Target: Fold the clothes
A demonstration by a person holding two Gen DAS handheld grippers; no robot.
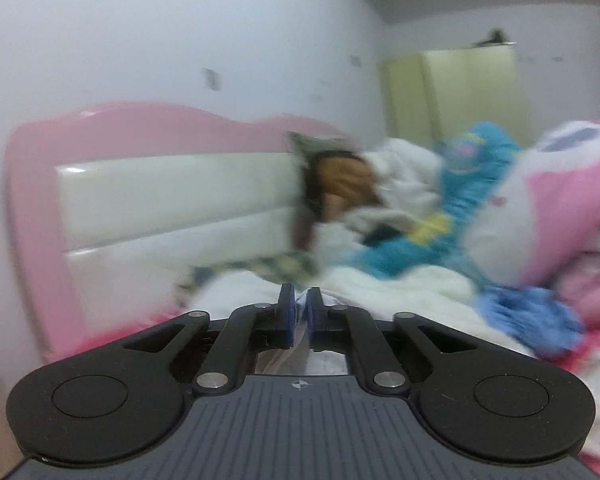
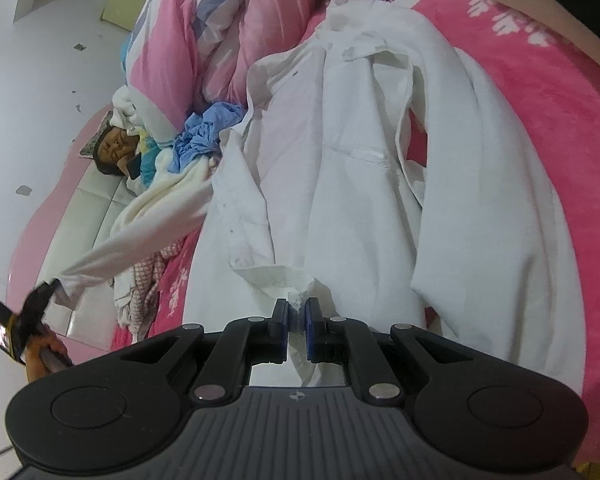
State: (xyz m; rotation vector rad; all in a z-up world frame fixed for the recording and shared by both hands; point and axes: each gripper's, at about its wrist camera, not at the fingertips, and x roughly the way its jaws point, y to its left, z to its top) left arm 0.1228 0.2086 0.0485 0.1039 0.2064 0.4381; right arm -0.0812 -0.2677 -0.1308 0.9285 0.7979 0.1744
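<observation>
Ahead of the left gripper [image 1: 299, 322], in a blurred view, white cloth seems pinched between its nearly closed fingers. Through the right wrist view, the right gripper [image 2: 298, 324] clamps a hem of the white shirt [image 2: 364, 184], which lies spread and rumpled on the pink bed [image 2: 540, 92]. Folding looks barely begun.

Two wrist views, shared bed [image 1: 260, 288]

The left wrist view is smeared by motion: a person [image 1: 340, 184] lying by the pink headboard [image 1: 40, 200], the blue cloth [image 1: 532, 316] and the bedding on the right are all blurred. Between the left gripper [image 1: 299, 320] pads, pale cloth shows, but its contact cannot be told. In the right wrist view, the white shirt [image 2: 360, 200] is cut off behind the right gripper [image 2: 298, 320], and the left gripper at far left is blurred and small.
</observation>
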